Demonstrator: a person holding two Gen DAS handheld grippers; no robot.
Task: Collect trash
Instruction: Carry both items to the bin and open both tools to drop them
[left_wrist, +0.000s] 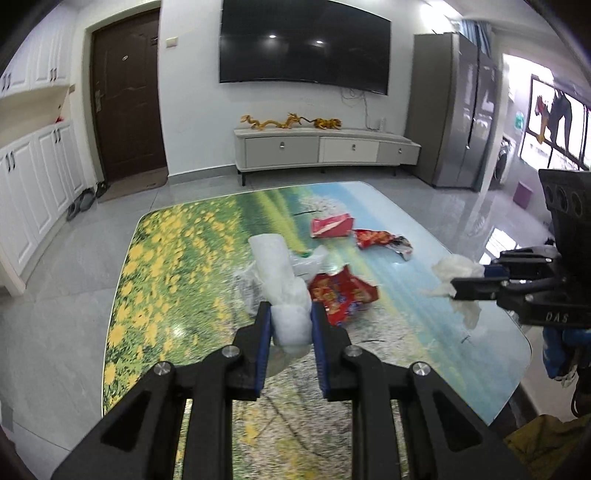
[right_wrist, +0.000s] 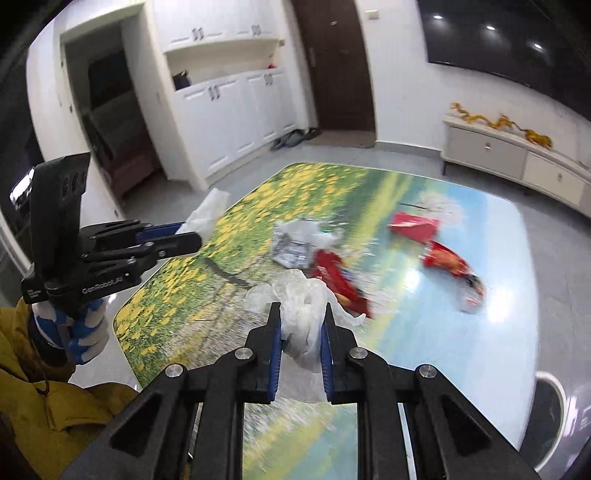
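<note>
My left gripper (left_wrist: 290, 310) is shut on a white crumpled wad of paper (left_wrist: 280, 266), lifted above the flower-print table (left_wrist: 166, 277). My right gripper (right_wrist: 302, 310) is shut on a crumpled piece of thin white plastic (right_wrist: 299, 291), also held above the table (right_wrist: 461, 350). Each wrist view shows the other gripper from the side: the right gripper (left_wrist: 469, 278) with its white piece (left_wrist: 454, 267), the left gripper (right_wrist: 190, 233) with its wad (right_wrist: 208, 214). On the table lie a red snack bag (left_wrist: 343, 295), a clear plastic bag (left_wrist: 247, 284), a red box (left_wrist: 330, 226) and a red foil wrapper (left_wrist: 380, 240).
A low TV cabinet (left_wrist: 325, 147) stands against the far wall under a wall screen, a brown door (left_wrist: 127, 96) to its left, a grey fridge (left_wrist: 458, 110) to its right. A person's yellow sleeve (right_wrist: 44, 398) is at the near left. A round white-rimmed container (right_wrist: 550, 406) sits beside the table.
</note>
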